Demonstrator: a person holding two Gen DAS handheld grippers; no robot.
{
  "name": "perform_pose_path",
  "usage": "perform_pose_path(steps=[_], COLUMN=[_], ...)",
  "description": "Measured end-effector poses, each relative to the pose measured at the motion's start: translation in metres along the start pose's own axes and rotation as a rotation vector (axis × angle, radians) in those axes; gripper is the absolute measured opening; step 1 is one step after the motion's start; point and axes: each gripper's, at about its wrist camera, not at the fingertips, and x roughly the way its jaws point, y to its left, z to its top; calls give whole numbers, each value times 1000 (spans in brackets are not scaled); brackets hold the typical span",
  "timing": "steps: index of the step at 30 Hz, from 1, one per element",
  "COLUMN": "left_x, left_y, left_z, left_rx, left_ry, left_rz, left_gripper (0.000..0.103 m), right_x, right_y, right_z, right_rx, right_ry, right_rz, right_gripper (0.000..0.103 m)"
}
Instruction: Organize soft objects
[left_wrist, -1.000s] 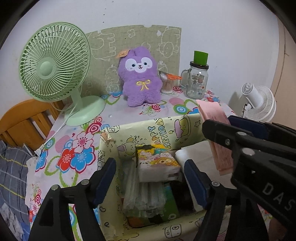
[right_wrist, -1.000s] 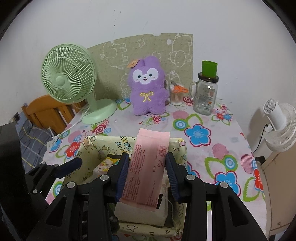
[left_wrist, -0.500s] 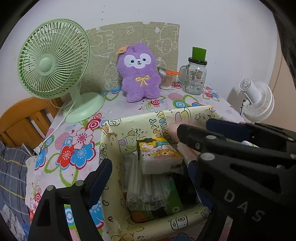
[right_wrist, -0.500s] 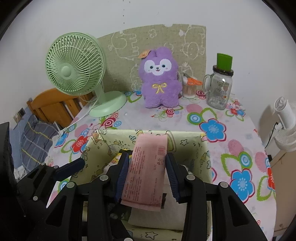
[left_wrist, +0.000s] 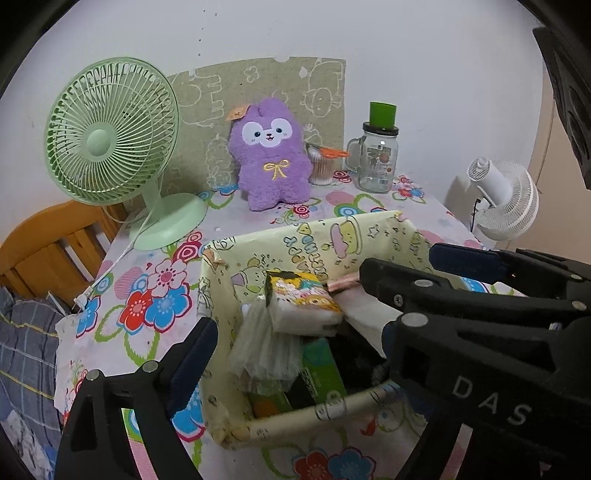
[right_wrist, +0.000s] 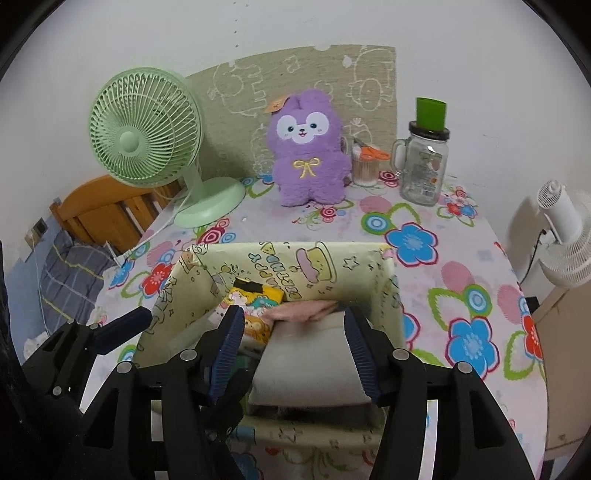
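Observation:
A cream cartoon-print box (right_wrist: 295, 258) (left_wrist: 332, 236) sits on the flowered table. It holds a yellow tissue pack (right_wrist: 255, 302) (left_wrist: 303, 299), a white pack (right_wrist: 314, 354), clear wrapped items (left_wrist: 266, 347) and a green pack (left_wrist: 317, 369). A pink pack (right_wrist: 303, 310) (left_wrist: 343, 284) lies on the white pack in the box. My right gripper (right_wrist: 293, 339) is open above the box, jaws either side of the white pack, holding nothing. My left gripper (left_wrist: 291, 332) is open at the box's near left; its right finger is hidden behind the right gripper.
A purple plush (right_wrist: 308, 147) stands at the back of the table, with a green fan (right_wrist: 147, 133) to its left. A glass jar with green lid (right_wrist: 424, 162) and a cup with orange scissors (right_wrist: 365, 162) stand to its right. A white fan (right_wrist: 565, 232) sits off the table's right edge.
My right gripper carried the pink pack down into the box, then opened and let it go. The pack now lies flat on the white pack.

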Motion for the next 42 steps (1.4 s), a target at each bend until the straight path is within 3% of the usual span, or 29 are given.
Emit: perform_pose_path(steps=[22, 42], left_x=[-56, -101], left_y=[-23, -24], left_z=[-26, -50], left_rx=[3, -21], left_ry=[-57, -89], left_rz=[-5, 9], left_gripper=[103, 103], right_x=[-65, -114], right_y=[-6, -5], right_z=[-40, -67], right_rx=[-28, -37], right_ry=[-49, -121], right_rz=[-49, -73], right_gripper=[67, 74])
